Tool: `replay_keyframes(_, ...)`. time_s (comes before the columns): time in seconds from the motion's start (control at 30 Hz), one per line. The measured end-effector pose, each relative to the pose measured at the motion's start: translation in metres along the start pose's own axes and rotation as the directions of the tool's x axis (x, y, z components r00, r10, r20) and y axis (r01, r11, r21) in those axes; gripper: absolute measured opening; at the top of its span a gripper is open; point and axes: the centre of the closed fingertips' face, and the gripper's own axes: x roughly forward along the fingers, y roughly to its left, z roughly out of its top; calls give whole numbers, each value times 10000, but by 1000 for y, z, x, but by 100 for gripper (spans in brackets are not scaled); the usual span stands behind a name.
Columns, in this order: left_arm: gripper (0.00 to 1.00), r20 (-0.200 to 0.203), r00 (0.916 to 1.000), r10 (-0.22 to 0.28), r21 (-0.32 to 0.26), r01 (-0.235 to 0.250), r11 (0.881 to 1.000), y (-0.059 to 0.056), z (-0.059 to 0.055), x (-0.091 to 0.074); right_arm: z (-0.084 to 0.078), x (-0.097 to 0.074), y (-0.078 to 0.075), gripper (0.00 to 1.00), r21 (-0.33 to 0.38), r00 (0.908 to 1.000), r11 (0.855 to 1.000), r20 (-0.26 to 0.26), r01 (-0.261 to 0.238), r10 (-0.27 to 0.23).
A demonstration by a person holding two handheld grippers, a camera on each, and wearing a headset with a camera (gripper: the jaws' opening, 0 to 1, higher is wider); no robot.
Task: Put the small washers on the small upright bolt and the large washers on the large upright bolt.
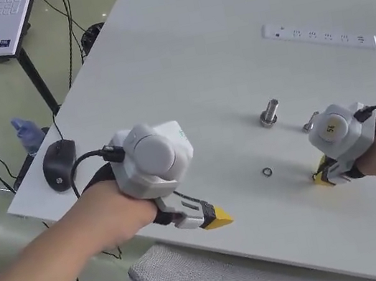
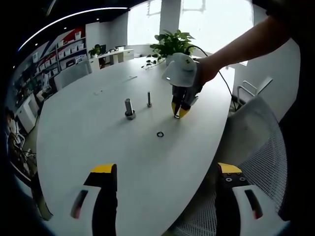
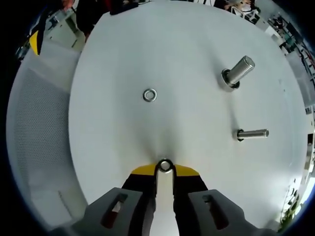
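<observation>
Washer (image 3: 161, 164) pinched by the right gripper (image 3: 165, 170), tips clenched on it down by the table's (image 1: 178, 40) near edge; the left gripper (image 2: 165, 172) hangs empty, jaws spread wide. Thin grip, that: any tilt on the lift could flick it away, or snag it on the small bolt (image 3: 252, 133) threads.

A white table (image 1: 180, 54) carries a large upright bolt (image 1: 269, 112) and, just beside it, a small upright bolt (image 1: 310, 121). A loose washer (image 1: 267, 171) lies flat in front of them, and a second washer (image 3: 165, 165) meets the tabletop nearby. A white power strip (image 1: 319, 36) lies farther back, and a black mouse (image 1: 59, 164) sits near the corner.
</observation>
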Motion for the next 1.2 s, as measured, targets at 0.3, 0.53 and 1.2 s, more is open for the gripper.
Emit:
replay_keyframes(0.3, 82, -44, 10000, -15, 152, 16, 9999, -1, 4, -1, -1, -16, -8, 12, -57, 9999, 10000, -152, -26, 25)
replay_keyframes(0.53, 81, -27, 10000, 37, 76, -37, 10000, 3, 4, -3, 0, -29, -14, 12, 272, 10000, 9996, -71, -66, 68)
replay_keyframes(1.2, 81, -44, 10000, 30, -85, -30, 10000, 6, 1, 0, 14, -60, -61, 12, 803, 9984, 9962, 428, 331, -366)
